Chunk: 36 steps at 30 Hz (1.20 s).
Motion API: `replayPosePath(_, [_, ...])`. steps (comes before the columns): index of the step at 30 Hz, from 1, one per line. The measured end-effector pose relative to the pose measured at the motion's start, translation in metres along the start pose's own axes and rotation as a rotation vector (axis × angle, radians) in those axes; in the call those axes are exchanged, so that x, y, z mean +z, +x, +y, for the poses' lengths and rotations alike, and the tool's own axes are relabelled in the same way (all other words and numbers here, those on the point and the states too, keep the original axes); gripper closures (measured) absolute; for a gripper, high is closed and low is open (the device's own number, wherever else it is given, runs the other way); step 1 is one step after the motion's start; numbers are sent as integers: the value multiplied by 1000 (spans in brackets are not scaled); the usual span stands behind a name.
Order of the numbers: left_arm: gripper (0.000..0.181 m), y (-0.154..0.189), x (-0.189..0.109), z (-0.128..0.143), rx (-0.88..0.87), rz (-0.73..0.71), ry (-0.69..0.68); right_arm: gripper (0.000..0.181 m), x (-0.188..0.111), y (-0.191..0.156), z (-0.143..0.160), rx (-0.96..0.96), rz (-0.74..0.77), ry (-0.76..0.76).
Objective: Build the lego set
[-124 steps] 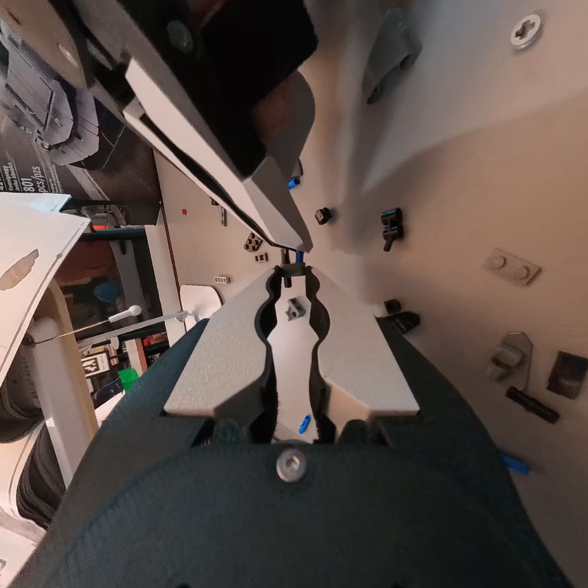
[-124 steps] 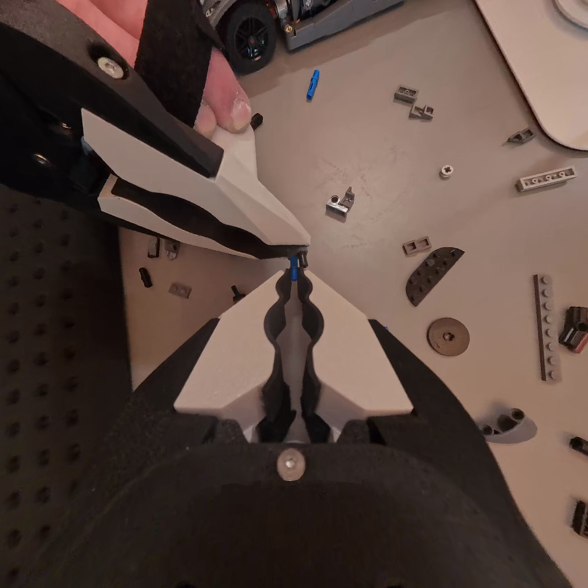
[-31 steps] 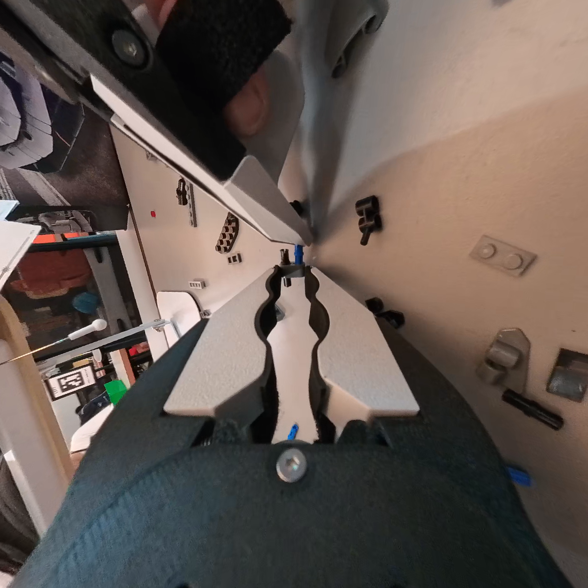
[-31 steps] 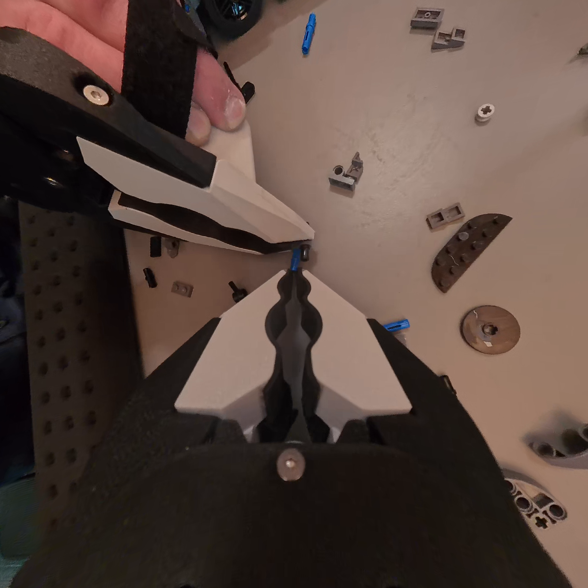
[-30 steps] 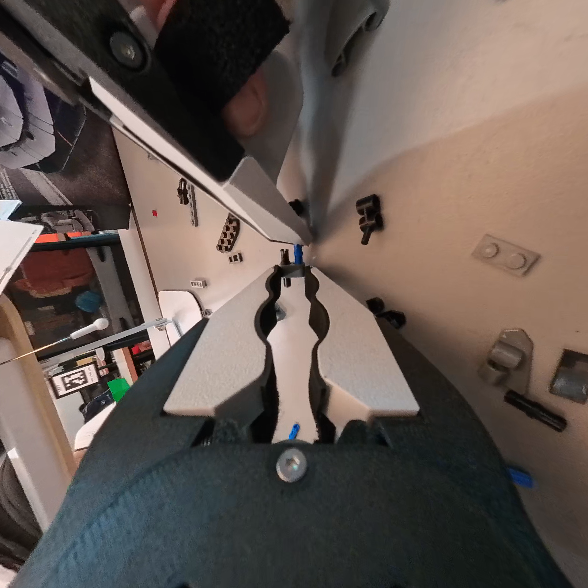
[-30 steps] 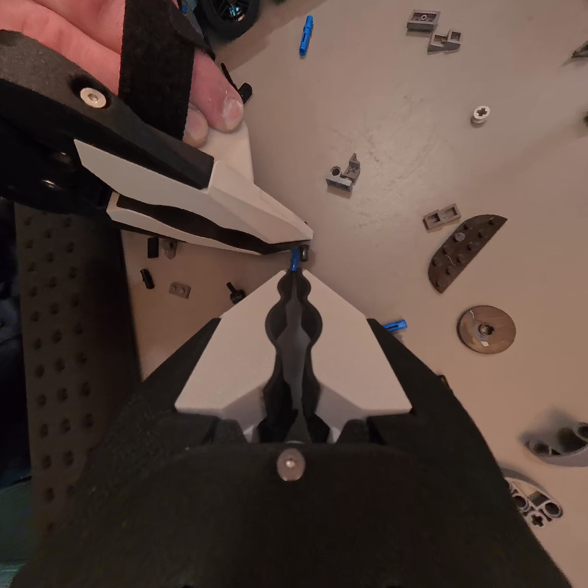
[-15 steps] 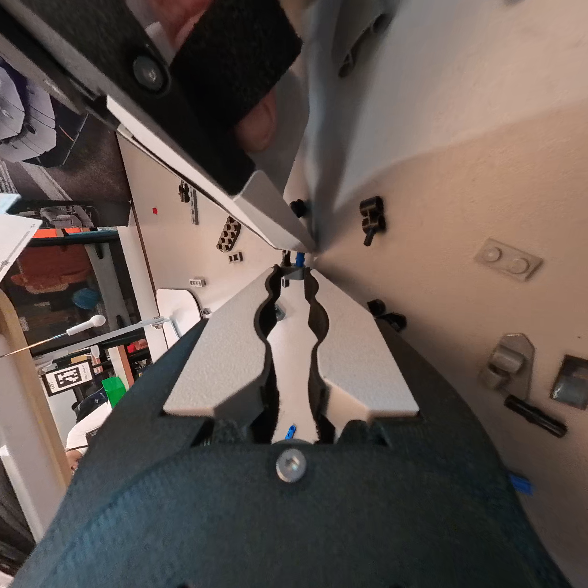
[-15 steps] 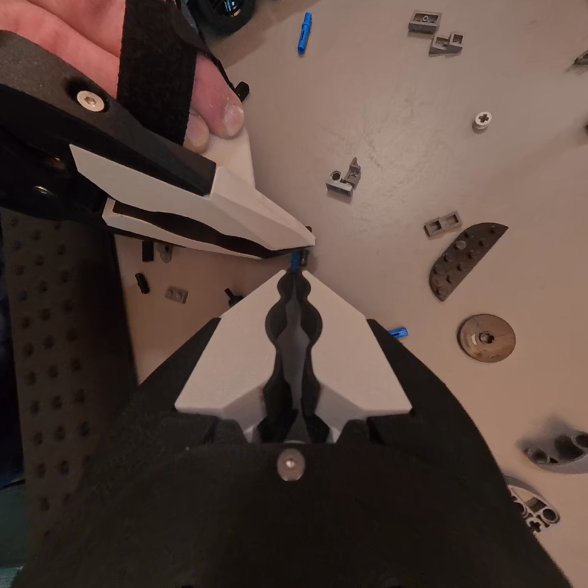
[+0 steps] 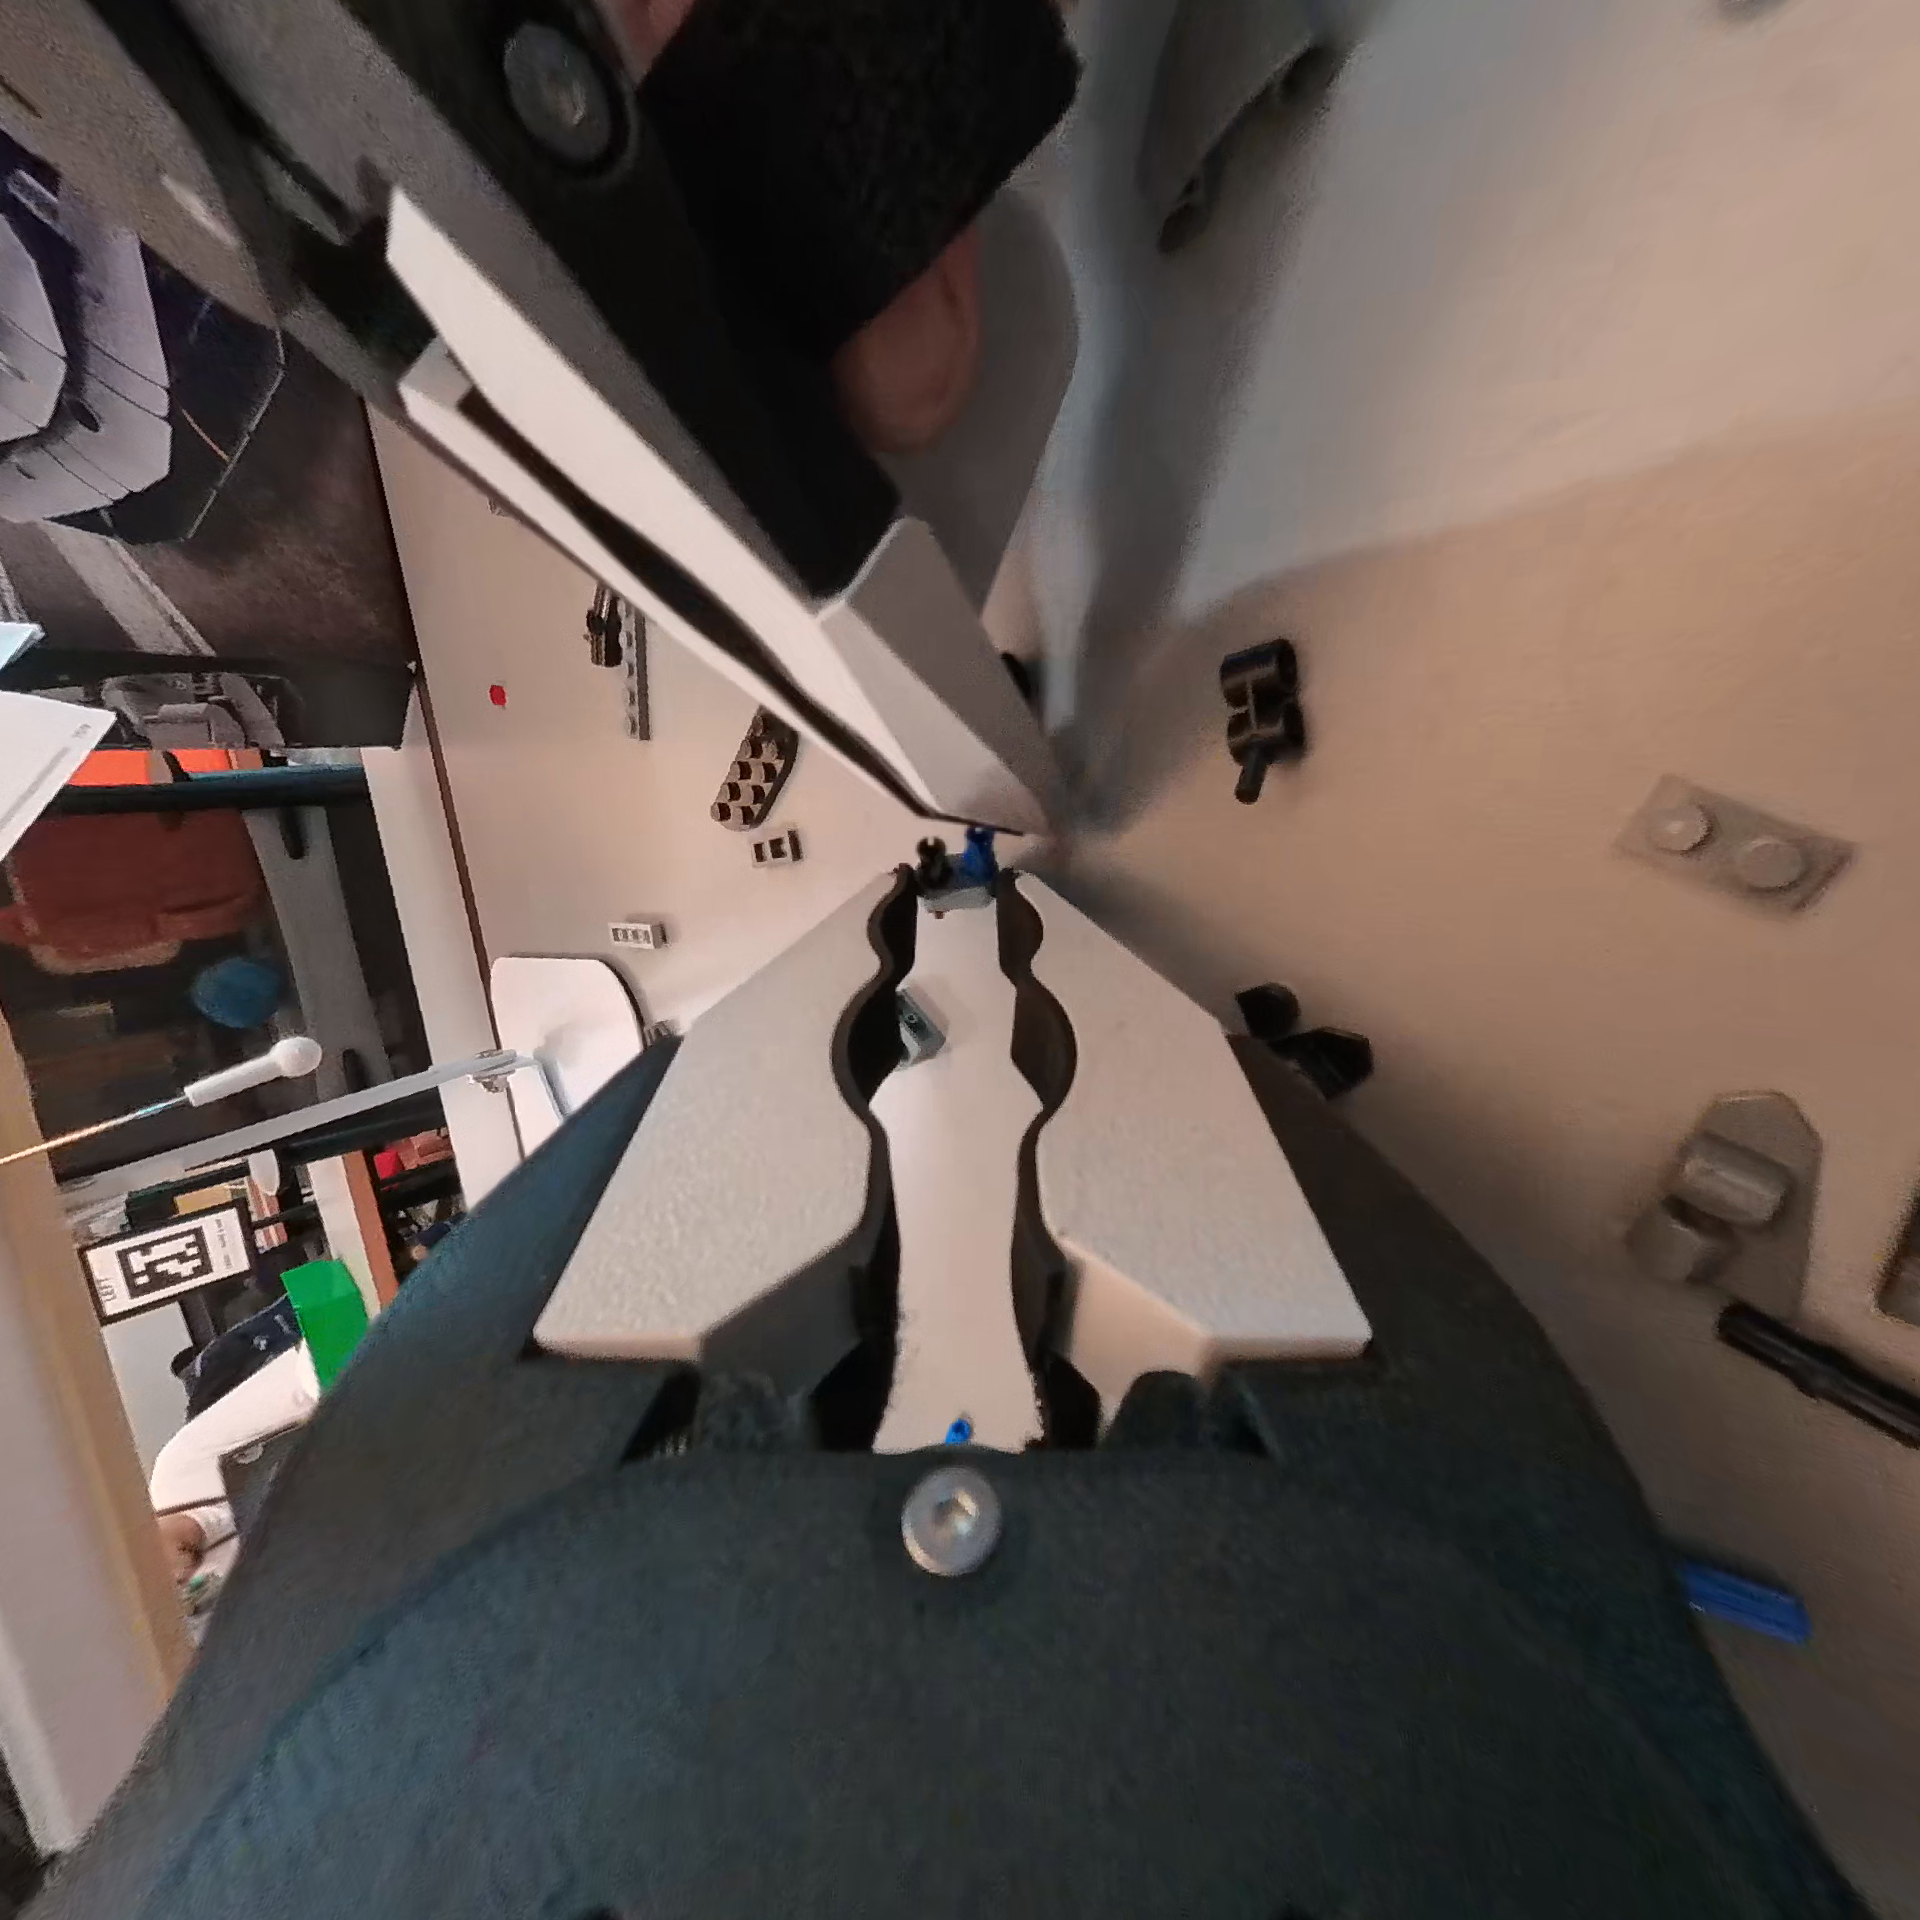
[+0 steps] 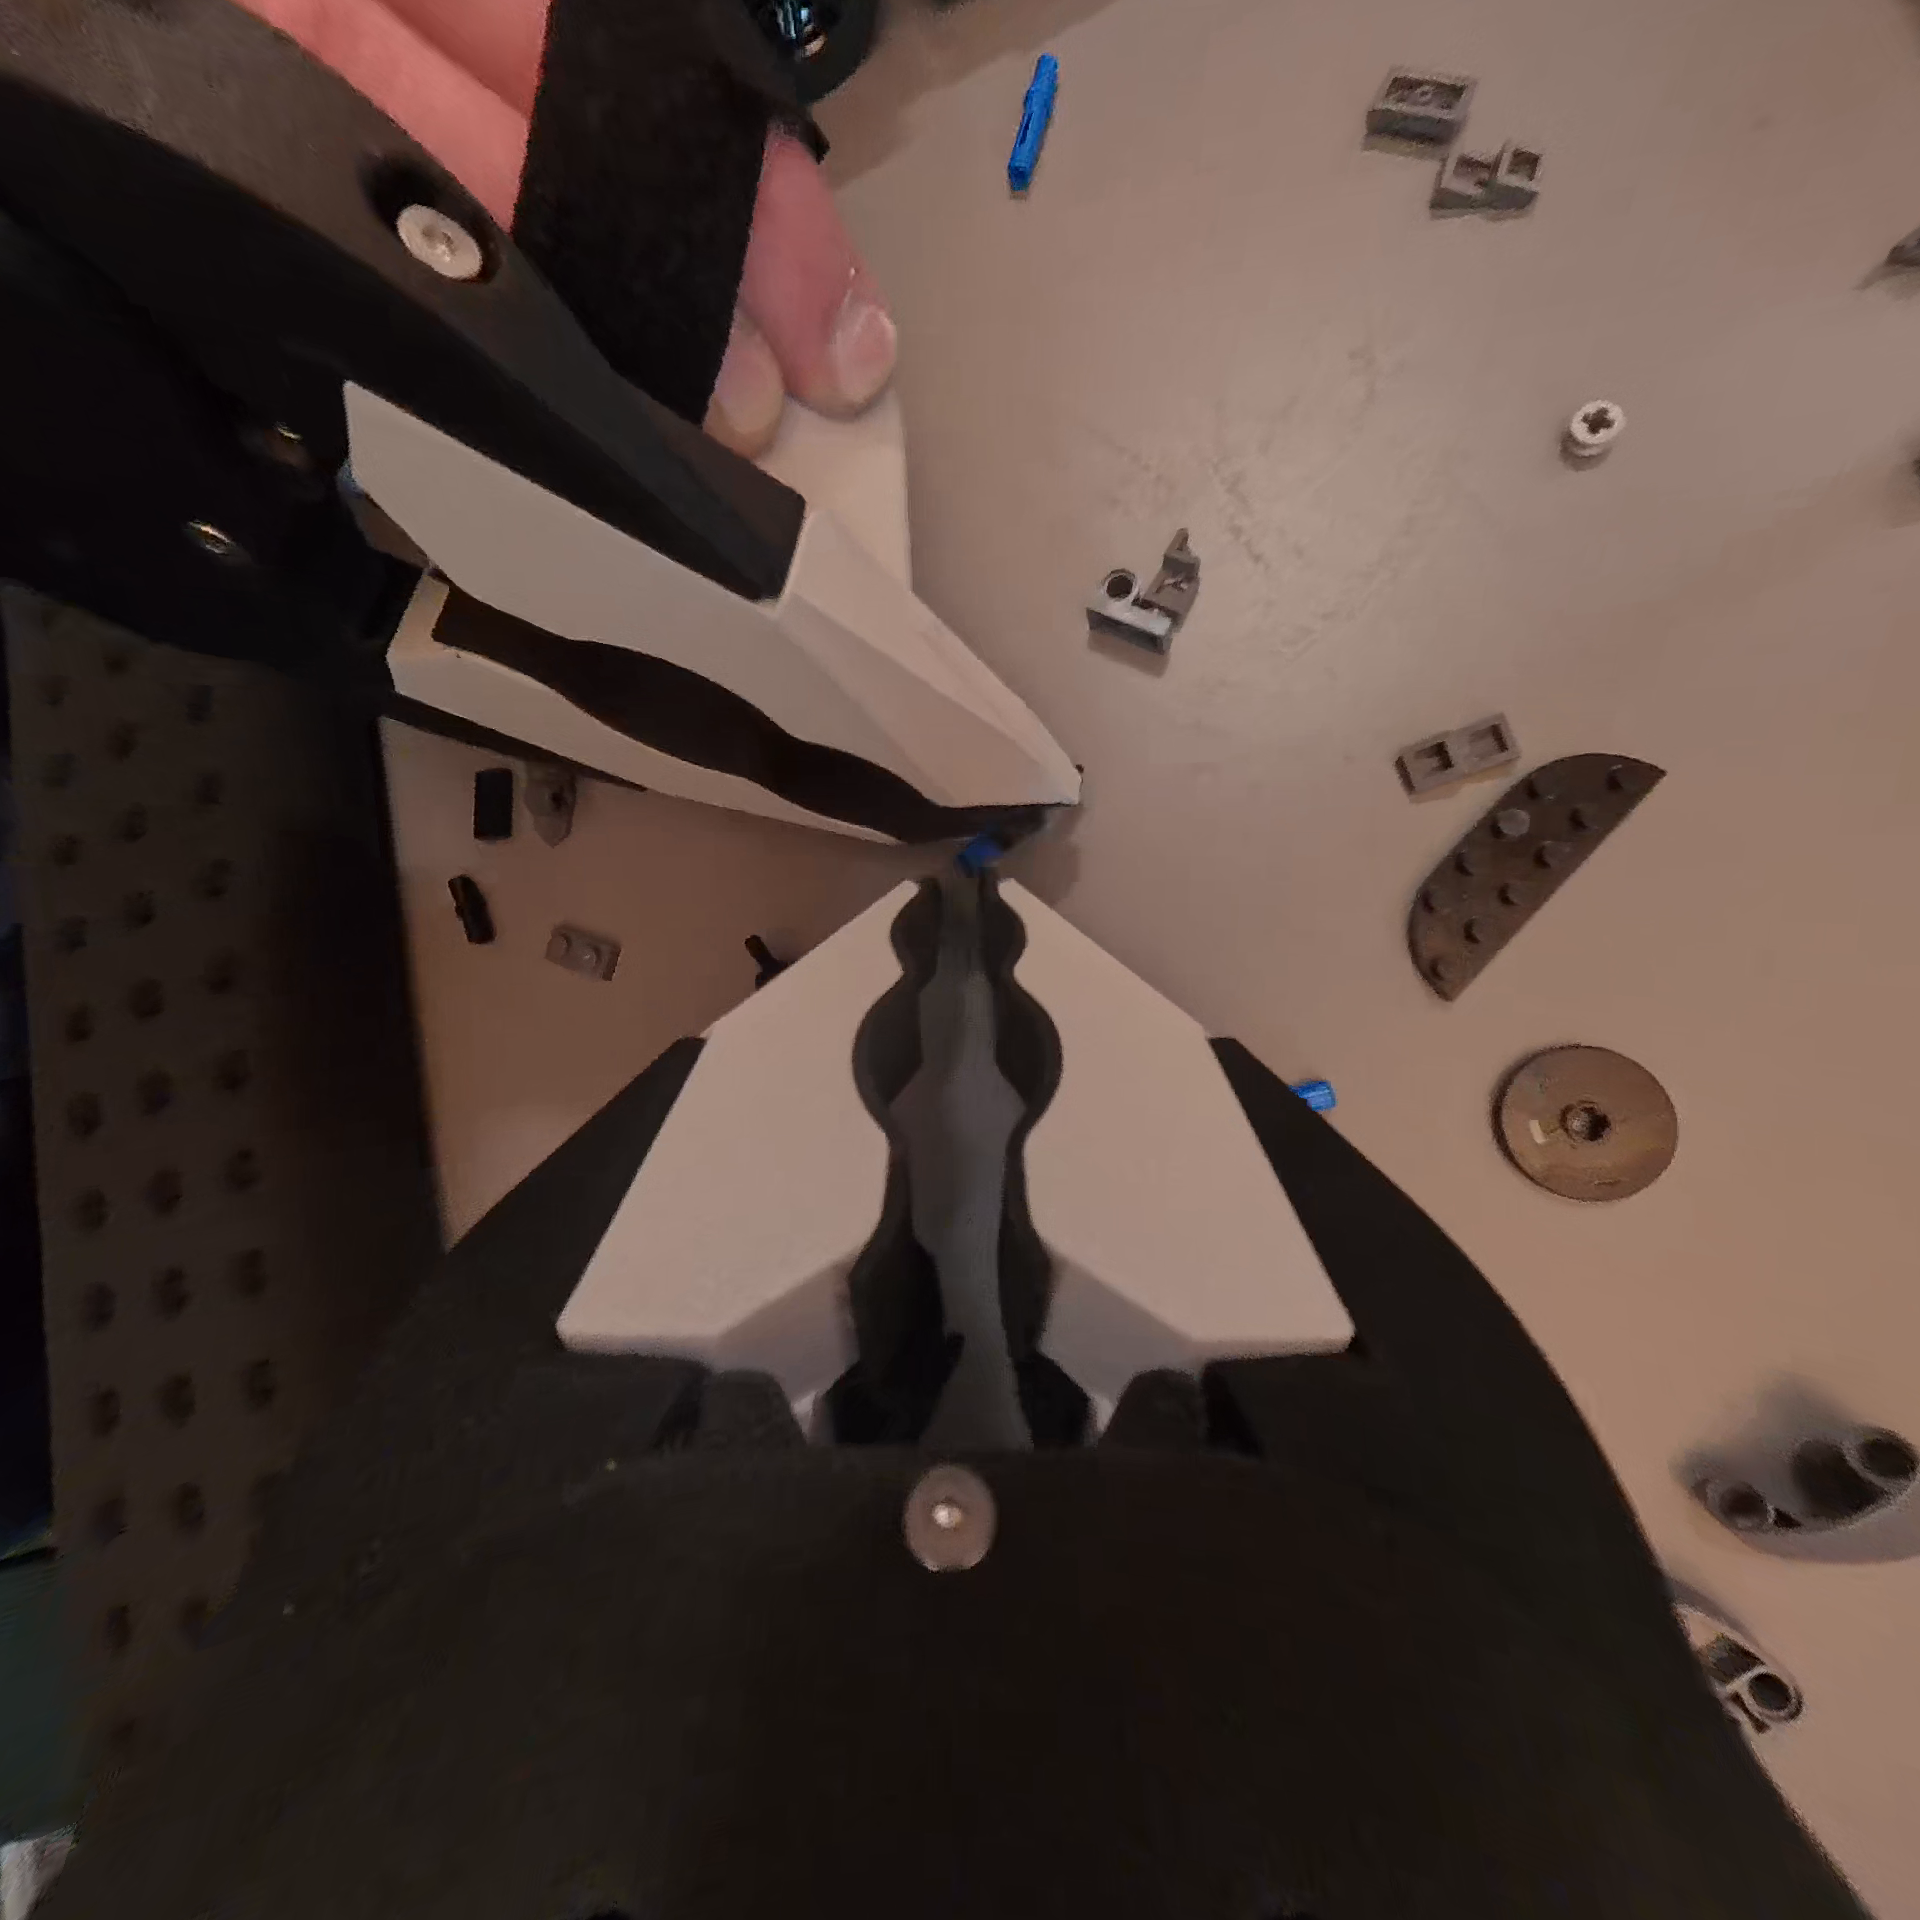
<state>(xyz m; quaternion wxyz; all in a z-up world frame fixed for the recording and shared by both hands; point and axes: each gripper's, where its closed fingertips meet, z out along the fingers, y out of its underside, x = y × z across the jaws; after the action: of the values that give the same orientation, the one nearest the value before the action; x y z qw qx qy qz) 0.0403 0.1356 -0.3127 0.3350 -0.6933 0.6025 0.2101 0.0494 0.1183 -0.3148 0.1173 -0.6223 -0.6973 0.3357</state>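
**Tips meet over a crowded table**

Here your left gripper [image 9: 956, 883] pinches a small grey piece [image 9: 954, 891] carrying a blue pin [image 9: 977, 850]; your right gripper [image 10: 961, 883] is pressed together, its tips at that pin. Below, the table [image 10: 1299, 436] is strewn with a dark half-round plate [image 10: 1517, 862], a round disc [image 10: 1584, 1122], a grey bracket [image 10: 1143, 603] and a loose blue pin [image 10: 1032, 123].

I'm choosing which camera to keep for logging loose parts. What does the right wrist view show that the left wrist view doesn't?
Only the right wrist view shows the dark round disc, the white round stud and the dotted black mat. Only the left wrist view shows the printed box, the green object and the square-patterned marker. Both show the two hand-held grippers meeting tip to tip at a small blue pin, and the half-round dark plate.
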Motion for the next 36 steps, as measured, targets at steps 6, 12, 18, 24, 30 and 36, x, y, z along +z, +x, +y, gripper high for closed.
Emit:
replayPosePath(6, [168,-9,-6,-6,-54,-21,75,163,-13,7,-6,26,-3,78])
replayPosePath(12, [168,-43,-39,-27,-215,-114,309,154,-44,-10,-37,107,-198,340])
replayPosePath(18, [169,-64,-67,-36,-238,-239,429,145,-68,-27,-62,134,-366,530])
replayPosePath(24, [168,-67,-76,-43,-202,-285,454,154,-83,-32,-73,147,-437,633])
replayPosePath(30, [168,-68,-79,-44,-185,-308,445,155,-84,-35,-75,142,-438,643])
replayPosePath(36, [168,-69,-79,-45,-186,-314,433,156,-84,-34,-74,120,-401,628])
